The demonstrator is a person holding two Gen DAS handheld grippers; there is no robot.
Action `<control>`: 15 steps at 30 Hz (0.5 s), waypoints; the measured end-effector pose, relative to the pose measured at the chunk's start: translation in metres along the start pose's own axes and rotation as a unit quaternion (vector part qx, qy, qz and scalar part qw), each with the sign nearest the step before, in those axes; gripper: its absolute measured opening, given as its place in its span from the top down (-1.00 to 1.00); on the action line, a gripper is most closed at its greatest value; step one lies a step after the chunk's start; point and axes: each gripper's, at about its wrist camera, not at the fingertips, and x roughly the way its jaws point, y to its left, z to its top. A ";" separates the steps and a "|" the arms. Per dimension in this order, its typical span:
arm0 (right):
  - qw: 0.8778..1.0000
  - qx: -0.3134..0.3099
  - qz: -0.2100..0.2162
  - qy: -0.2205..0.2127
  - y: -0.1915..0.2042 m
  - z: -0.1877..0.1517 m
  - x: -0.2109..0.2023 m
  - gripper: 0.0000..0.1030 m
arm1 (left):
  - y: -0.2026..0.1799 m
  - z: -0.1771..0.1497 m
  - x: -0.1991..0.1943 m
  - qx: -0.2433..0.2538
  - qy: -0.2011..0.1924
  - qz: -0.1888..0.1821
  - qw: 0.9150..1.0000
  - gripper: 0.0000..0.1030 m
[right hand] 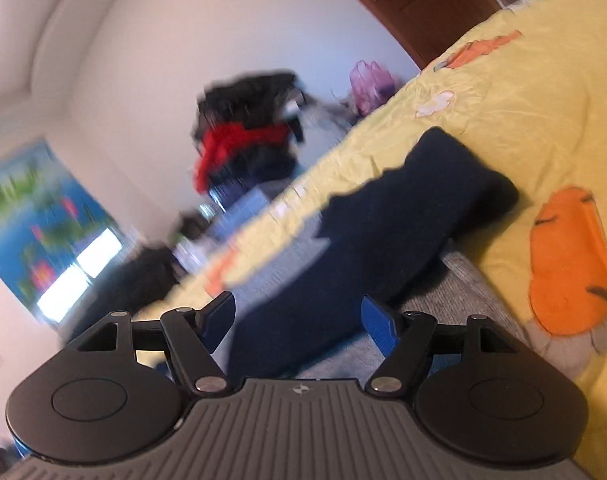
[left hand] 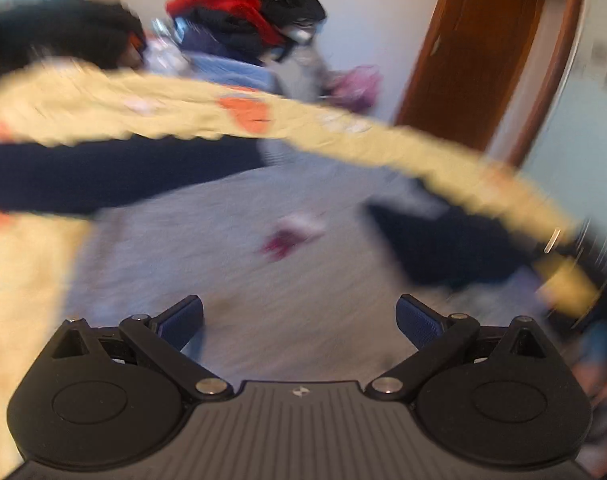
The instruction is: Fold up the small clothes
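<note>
This is a bedroom in a home. Right under and ahead of the claws lies a bed with a yellow bedspread [right hand: 515, 120] that has orange cartoon shapes on it, and a grey cloth [left hand: 231, 264] spread over part of it. Far ahead of the claws, a messy pile of clothes [right hand: 247, 140], black, red and blue, stands by a plain white wall [right hand: 175, 32]. A brown wooden door [left hand: 483, 48] is off to the right. A bright window [right hand: 79, 276] is low on the left.
</note>
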 end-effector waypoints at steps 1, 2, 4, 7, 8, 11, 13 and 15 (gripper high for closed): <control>1.000 0.002 0.001 -0.019 -0.001 0.000 -0.005 -0.43 | 0.002 0.010 0.007 -0.041 0.016 -0.049 0.998 -1.00; 1.000 0.002 0.000 -0.031 -0.002 0.000 -0.008 -0.43 | 0.005 0.020 0.019 -0.078 0.037 -0.096 0.992 -1.00; 0.999 0.016 0.010 -0.030 -0.008 0.002 -0.007 -0.47 | 0.005 0.033 0.047 -0.133 0.071 -0.132 0.980 -0.99; 0.998 0.051 0.020 -0.012 -0.020 0.004 -0.002 -0.48 | -0.004 0.044 0.084 -0.152 0.104 -0.128 0.975 -0.99; 0.998 0.063 0.022 -0.011 -0.022 0.004 0.000 -0.47 | -0.008 0.046 0.093 -0.152 0.115 -0.134 0.972 -0.99; 0.996 0.084 0.029 -0.013 -0.029 0.006 0.000 -0.47 | -0.022 0.048 0.109 -0.138 0.125 -0.135 0.973 -0.93; 0.996 0.083 0.030 -0.013 -0.028 0.006 -0.001 -0.48 | -0.031 0.048 0.114 -0.119 0.117 -0.121 0.978 -0.49; 0.996 0.084 0.032 -0.014 -0.028 0.005 0.000 -0.49 | -0.034 0.049 0.120 -0.115 0.128 -0.113 0.979 0.31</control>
